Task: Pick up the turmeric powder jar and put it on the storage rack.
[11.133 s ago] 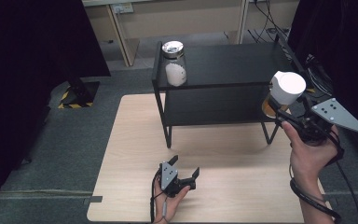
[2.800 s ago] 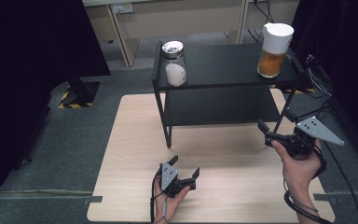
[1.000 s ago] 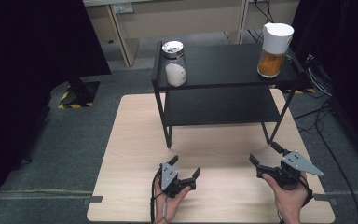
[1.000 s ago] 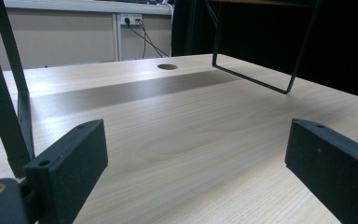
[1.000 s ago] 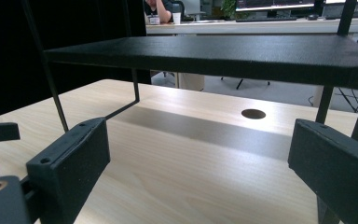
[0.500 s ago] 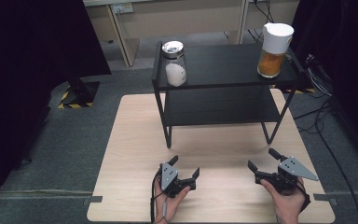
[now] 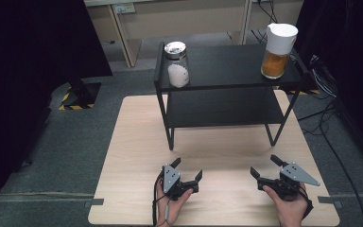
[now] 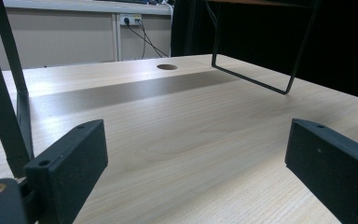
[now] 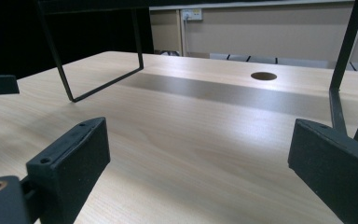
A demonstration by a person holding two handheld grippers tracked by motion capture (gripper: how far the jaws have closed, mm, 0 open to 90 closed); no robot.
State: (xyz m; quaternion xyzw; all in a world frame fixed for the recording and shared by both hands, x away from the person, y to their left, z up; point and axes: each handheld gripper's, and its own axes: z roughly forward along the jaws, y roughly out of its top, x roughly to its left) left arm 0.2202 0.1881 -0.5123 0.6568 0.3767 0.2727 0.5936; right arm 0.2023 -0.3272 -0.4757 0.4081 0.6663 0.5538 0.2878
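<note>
A black two-tier metal shelf [image 7: 227, 66] stands at the far half of the wooden table [image 7: 137, 142]. On its top tier, at the right end, sits a jar of orange powder with a white lid [image 7: 279, 49]; at the left end sits a glass jar of white powder with a metal lid [image 7: 176, 64]. My left gripper [image 7: 187, 169] rests open near the table's front edge, held in a hand. Right of it my right gripper [image 7: 264, 165] rests open too, nothing between its jaws. In the left gripper view [image 8: 196, 154] and the right gripper view [image 9: 200, 158] bare tabletop lies between the jaws.
The shelf's thin black legs [image 8: 9, 107] [image 9: 345, 93] stand close ahead of both grippers. A round cable hole [image 9: 263, 75] is cut in the tabletop under the shelf. Cables [image 7: 331, 132] trail on the grey floor right of the table.
The orange-powder jar went from my right gripper onto the shelf's top right. Since then my right gripper has come down and back to the table's front edge, open.
</note>
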